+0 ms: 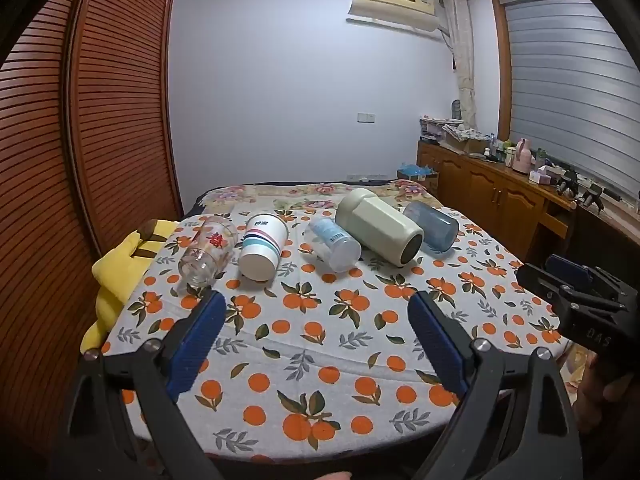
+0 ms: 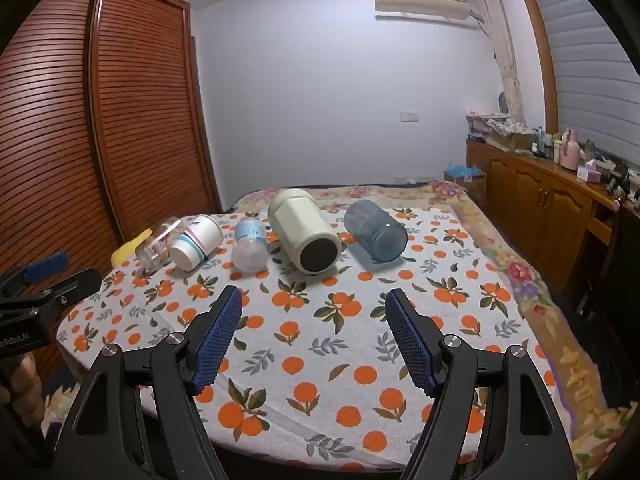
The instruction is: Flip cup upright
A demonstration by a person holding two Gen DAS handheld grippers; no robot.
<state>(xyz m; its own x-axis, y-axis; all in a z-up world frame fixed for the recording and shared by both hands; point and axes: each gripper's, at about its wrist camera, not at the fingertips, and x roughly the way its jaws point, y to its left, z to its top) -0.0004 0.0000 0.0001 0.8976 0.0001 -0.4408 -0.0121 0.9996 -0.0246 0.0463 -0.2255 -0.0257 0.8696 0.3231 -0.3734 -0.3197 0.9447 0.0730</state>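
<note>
- The orange-print tablecloth [image 1: 320, 344] covers the table; five vessels lie on their sides in a row along its far part, well apart from both tools.
- The cream tumbler [image 2: 304, 232], the largest, looks rigid and probably heaviest; its smooth faceted wall may slip, so a mid-body hold suits it.
- The blue plastic cup [image 2: 376, 232] lies right of it, likely light and slightly yielding.
- The striped cup [image 1: 264, 246] and frosted bottle [image 1: 334, 244] seem light.
- The clear glass [image 1: 208, 250], leftmost, is fragile and slick; a gentle hold across its wall seems safest.
- The left gripper [image 1: 316, 312] and right gripper [image 2: 314, 306] hover with jaws spread wide, holding nothing.
</note>
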